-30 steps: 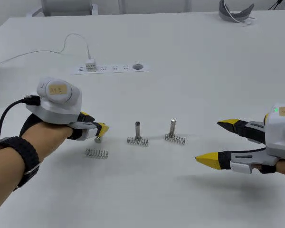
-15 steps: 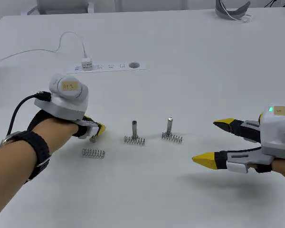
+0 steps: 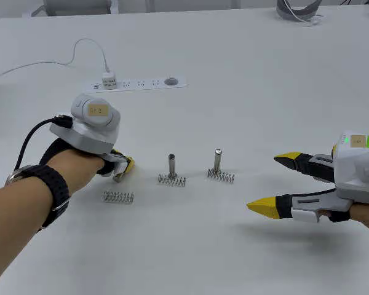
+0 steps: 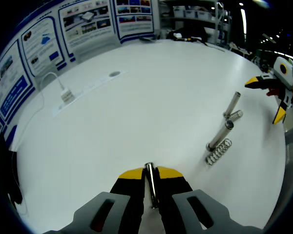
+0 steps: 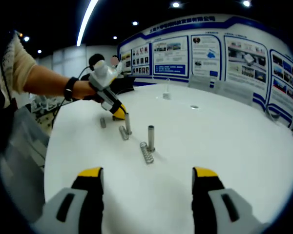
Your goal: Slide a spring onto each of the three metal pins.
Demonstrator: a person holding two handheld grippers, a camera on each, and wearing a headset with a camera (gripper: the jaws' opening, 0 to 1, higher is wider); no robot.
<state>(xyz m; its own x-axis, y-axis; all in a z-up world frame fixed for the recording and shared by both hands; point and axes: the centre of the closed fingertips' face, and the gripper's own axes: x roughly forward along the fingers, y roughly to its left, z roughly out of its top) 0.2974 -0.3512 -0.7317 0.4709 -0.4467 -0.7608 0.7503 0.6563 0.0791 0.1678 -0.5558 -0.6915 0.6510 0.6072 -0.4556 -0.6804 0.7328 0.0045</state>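
One pin (image 4: 150, 185) is pinched in our left claw (image 4: 150, 171); set down crooked, it may topple. Our right claw (image 5: 147, 171) gapes empty.

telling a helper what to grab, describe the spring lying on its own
On the white table, find the left gripper. The spring lies flat just nearer the person than its jaws. The middle spring and right spring each sit by an upright pin; this one lies alone.

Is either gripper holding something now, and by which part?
The left gripper clamps a metal pin along its shaft; the right gripper is open, empty.
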